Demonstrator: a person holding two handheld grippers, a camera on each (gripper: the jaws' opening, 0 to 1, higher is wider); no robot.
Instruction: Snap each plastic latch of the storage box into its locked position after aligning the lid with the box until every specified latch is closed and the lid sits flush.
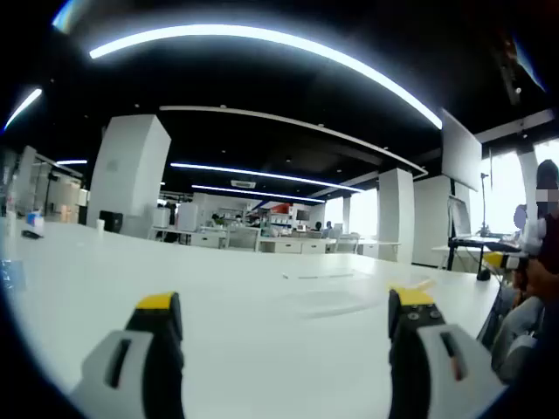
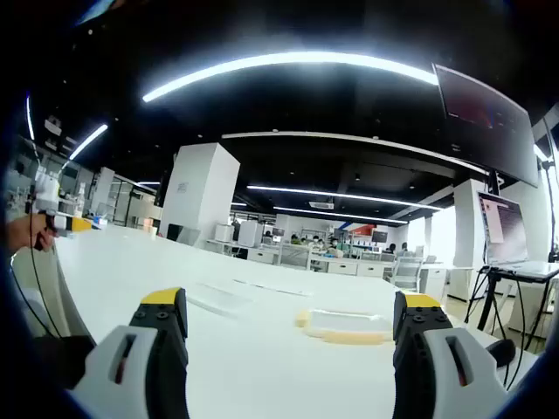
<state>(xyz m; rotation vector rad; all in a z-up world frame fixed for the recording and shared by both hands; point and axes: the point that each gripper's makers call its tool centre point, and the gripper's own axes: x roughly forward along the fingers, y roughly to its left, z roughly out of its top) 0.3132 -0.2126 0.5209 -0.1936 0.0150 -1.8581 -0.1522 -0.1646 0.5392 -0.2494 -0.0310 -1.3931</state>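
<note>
A clear, shallow storage box with yellowish edges lies on the white table, ahead of my right gripper and slightly right of its middle. A flat clear piece, perhaps the lid, lies to its left. The right gripper's jaws stand wide apart with nothing between them. My left gripper is open too, over the white table. A faint clear shape rests on the table ahead of it, with a yellowish bit nearby.
A yellow-tipped gripper held by a person shows at the right of the left gripper view. A hand holds another yellow-tipped gripper at the left of the right gripper view. A laptop on a stand is at far right. White pillars and desks stand behind.
</note>
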